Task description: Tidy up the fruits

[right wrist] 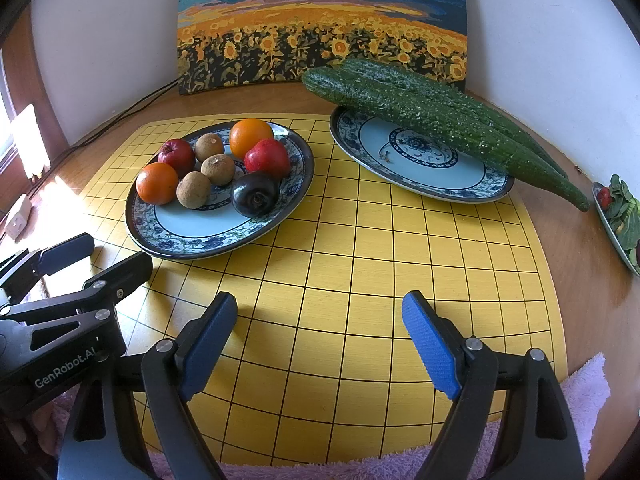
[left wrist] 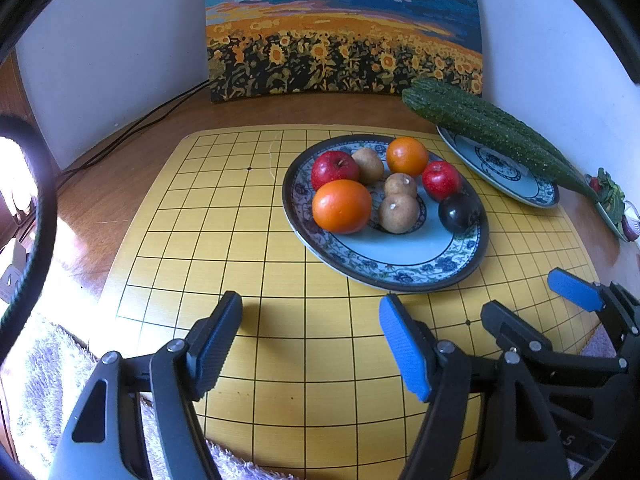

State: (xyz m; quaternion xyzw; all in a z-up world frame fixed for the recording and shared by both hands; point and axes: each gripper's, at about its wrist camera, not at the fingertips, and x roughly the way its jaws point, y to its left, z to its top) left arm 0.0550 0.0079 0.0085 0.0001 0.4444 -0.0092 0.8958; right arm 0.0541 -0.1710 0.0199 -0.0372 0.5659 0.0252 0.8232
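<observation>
A blue patterned plate holds two oranges, two red apples, three brown fruits and a dark plum. A second plate carries two long green gourds. My left gripper is open and empty, near the fruit plate's front rim. My right gripper is open and empty over the yellow grid board. Each gripper shows in the other's view, the right and the left.
A sunflower painting leans on the white wall at the back. A small dish of greens sits at the far right edge. Black cables run along the back left. A lilac towel lies at the front edge.
</observation>
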